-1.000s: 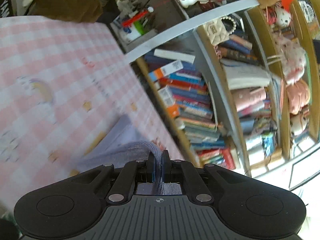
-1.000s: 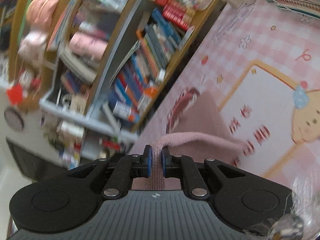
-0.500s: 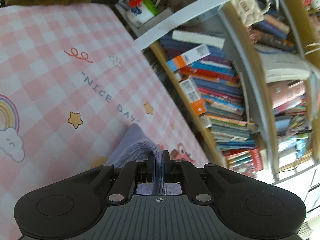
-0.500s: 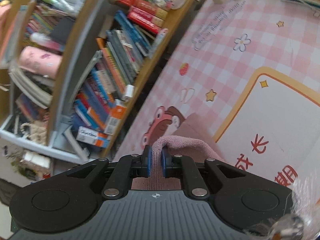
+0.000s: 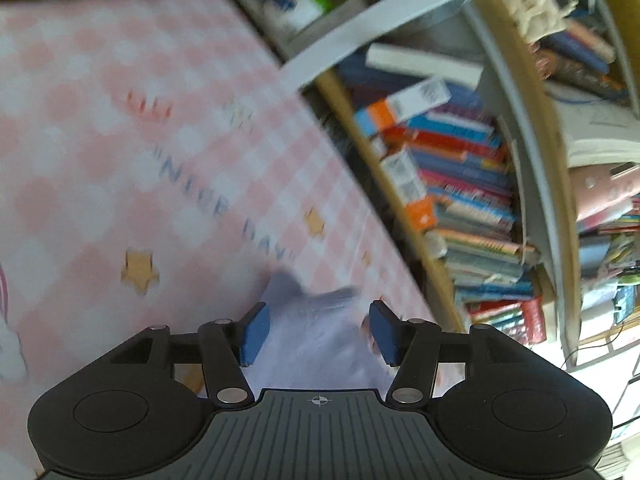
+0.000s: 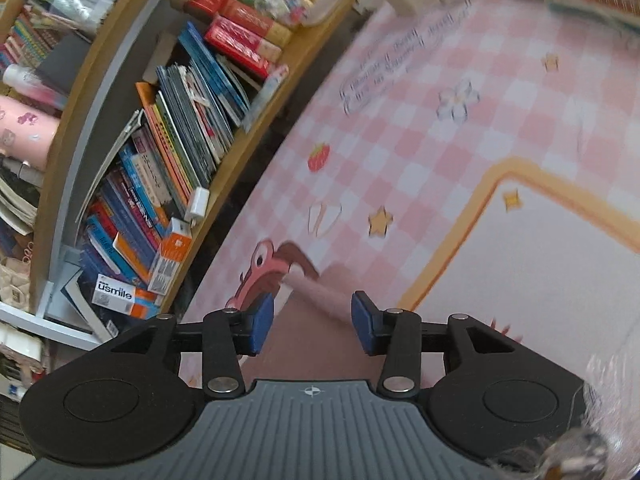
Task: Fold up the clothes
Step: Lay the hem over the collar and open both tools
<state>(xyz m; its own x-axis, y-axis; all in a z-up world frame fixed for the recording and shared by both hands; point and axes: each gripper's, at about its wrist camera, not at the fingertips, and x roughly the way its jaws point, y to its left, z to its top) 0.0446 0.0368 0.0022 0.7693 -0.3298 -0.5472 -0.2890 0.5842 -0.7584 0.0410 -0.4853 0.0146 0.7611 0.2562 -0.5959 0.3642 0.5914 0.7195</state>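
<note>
- Left gripper (image 5: pixel 316 330) up close: jaws spread wide, nothing pinched between the blue pads (image 5: pixel 253 334)
- Lying loose in that gap is the lavender knit cloth (image 5: pixel 316 336), slack on the pink checked mat (image 5: pixel 120 184) – a corner of it pokes forward past the pads
- Right gripper (image 6: pixel 312 322) the same story: jaws wide apart, holding nothing
- Between and just ahead of them sits the dusty-pink knit cloth (image 6: pixel 316 336), flat on the mat with a rolled edge out front – whether the two colours are one garment or two, neither view settles
- My read: cloth resting on the desk with both jaws parted over it suits a fold just laid down, and equally suits a fresh grab about to be made – the frames don't pick one
- Both views are smeared, so the grippers look to be on the move
- Further out on the mat: a star print (image 5: pixel 140 270), lettering, a strawberry (image 6: pixel 319 157), an orange-bordered panel (image 6: pixel 516 172)
- Beyond the desk edge, a bookshelf (image 6: pixel 168 152) packed with books, well clear of the cloth
</note>
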